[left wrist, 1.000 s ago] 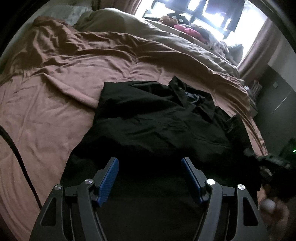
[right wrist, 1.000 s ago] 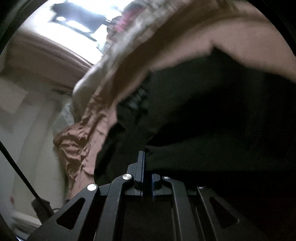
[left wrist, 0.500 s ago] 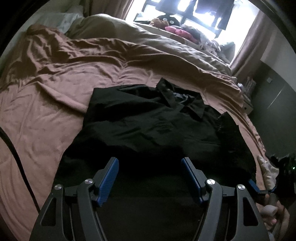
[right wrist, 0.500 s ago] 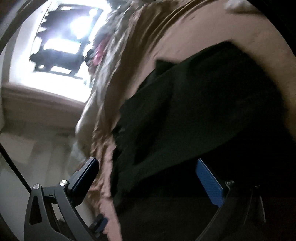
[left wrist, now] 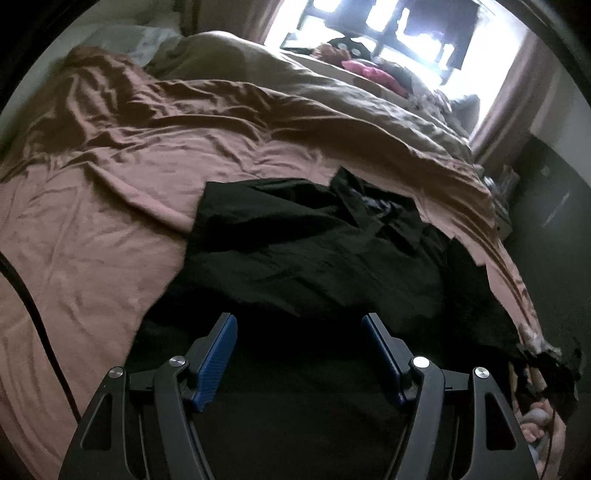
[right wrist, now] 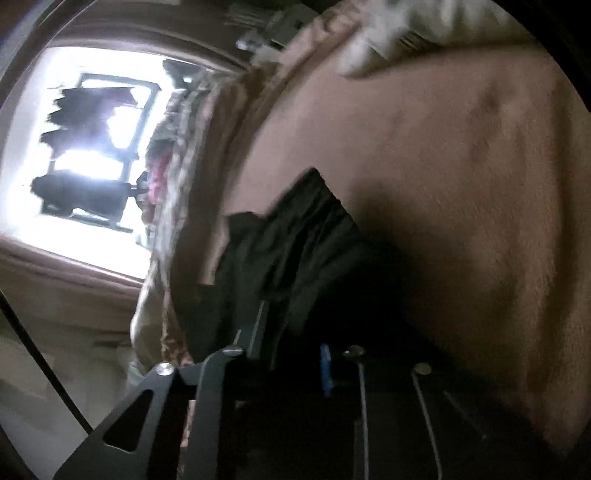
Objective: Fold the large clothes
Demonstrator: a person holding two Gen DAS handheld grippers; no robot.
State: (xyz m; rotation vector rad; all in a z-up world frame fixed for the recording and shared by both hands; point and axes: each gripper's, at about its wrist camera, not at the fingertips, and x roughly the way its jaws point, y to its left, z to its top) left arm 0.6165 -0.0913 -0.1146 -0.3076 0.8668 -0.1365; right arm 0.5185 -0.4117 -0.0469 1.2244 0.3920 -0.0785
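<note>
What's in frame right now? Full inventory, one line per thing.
black shirt: 1, black, collared, spread on the bed near the grippers
bedsheet: 1, dusty pink-brown, wrinkled, under the shirt
duvet: 1, beige, bunched along the far side of the bed
pink item: 1, pink, on the far pile by the window; kind unclear
window: 1, bright, behind the bed
cable: 1, black, across the sheet at left
left gripper: 1, black with blue pads, open above the shirt hem
right gripper: 1, black, jaws closing on dark shirt fabric
</note>
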